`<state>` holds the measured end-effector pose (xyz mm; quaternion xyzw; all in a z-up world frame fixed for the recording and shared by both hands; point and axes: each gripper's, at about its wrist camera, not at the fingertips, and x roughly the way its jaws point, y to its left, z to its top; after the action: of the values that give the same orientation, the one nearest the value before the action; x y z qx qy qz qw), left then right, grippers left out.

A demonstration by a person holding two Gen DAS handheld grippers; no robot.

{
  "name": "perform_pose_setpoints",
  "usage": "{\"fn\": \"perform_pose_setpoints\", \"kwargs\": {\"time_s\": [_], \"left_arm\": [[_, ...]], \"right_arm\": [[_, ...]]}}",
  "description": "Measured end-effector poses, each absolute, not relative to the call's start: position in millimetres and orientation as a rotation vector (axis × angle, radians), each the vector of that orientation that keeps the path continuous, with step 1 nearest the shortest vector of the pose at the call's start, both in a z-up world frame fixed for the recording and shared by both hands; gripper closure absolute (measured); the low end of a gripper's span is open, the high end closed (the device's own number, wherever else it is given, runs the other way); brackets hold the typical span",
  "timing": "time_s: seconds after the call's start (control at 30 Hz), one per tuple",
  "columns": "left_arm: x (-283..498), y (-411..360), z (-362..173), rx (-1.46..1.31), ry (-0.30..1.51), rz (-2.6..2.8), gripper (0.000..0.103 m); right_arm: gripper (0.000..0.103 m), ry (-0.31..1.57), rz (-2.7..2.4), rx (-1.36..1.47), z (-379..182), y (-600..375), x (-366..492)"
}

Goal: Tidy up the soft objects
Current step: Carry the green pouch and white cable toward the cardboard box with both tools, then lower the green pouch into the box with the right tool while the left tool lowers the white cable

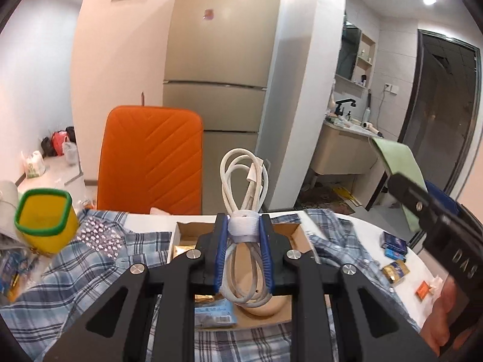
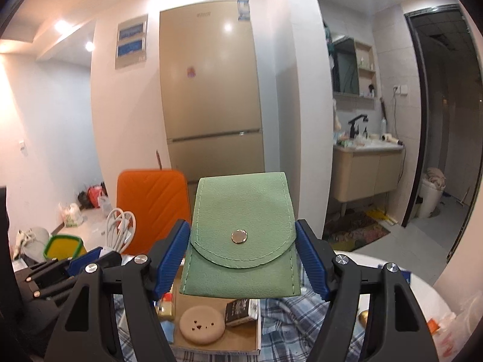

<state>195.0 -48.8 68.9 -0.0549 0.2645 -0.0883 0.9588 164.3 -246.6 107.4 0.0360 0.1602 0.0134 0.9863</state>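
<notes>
Your left claw (image 1: pixel 244 252) clamps the cable (image 1: pixel 243 181), your right claw (image 2: pixel 241 259) the pouch (image 2: pixel 241 241), above the shirt-draped (image 1: pixel 90 271) bench (image 1: pixel 371 229); fridge (image 2: pixel 211 105) behind. Right unit reads "DAS".

Left gripper (image 1: pixel 244 250): fingers closed on a held item, raised. Right gripper (image 2: pixel 242 259): fingers clamped at wider spacing, also raised.

Both views are taken close above the tabletop (image 1: pixel 356 226) from between the jaws, faced level toward the fridge (image 1: pixel 217 60) and orange chair (image 2: pixel 154 208), which are shared together with the cardboard box (image 2: pixel 217 344) below.
</notes>
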Motion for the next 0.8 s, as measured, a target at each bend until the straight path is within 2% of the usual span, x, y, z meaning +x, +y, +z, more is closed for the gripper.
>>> {"fn": "perform_pose_setpoints", "kwargs": {"time_s": [0.37, 0.8], "left_arm": [[224.2, -47.5, 18.9, -0.082, 0.687, -0.148, 0.084], [240.7, -43.7, -8.3, -0.074, 0.802, -0.134, 0.084]], "right_arm": [[0.03, 0.529, 0.054, 0.079, 43.7, -243.2, 221.3], [0.03, 0.623, 0.05, 0.047, -2.2, -232.7, 240.0]]}}
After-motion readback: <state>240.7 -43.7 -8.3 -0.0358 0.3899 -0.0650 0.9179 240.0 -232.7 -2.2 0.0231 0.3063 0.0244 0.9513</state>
